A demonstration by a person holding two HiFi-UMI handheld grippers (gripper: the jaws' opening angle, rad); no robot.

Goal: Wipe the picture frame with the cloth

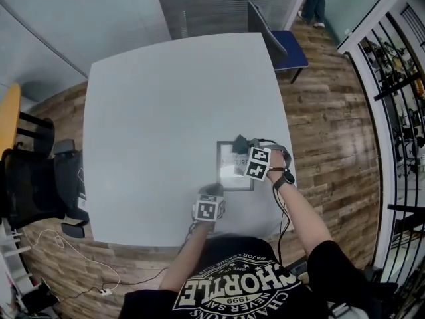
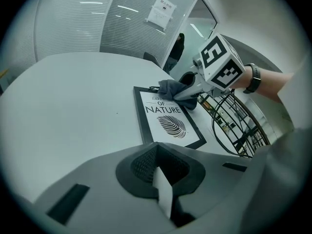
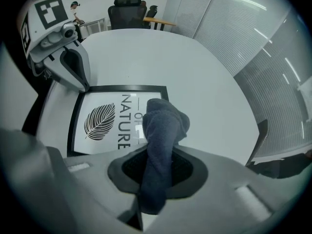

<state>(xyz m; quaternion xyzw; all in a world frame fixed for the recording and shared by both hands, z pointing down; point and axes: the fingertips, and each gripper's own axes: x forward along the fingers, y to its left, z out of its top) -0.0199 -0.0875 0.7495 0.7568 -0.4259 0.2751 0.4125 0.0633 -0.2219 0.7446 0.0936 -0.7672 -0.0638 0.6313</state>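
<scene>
You're pinching a dark blue-grey cloth (image 3: 163, 130) in the grey right gripper (image 3: 157, 169), and the grey left gripper (image 3: 86, 86) is showing black-and-white square markers on its cube. The picture frame (image 3: 77, 113) is showing a black border, white print, black leaf and black lettering, lying on a pale grey table (image 1: 166, 111). You're wearing a black shirt (image 1: 232, 291) with white lettering, standing over a brown wood-plank floor (image 1: 325, 111).

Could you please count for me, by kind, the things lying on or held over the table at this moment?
picture frame: 1
cloth: 1
grippers: 2, the left gripper and the right gripper
Total: 4
</scene>
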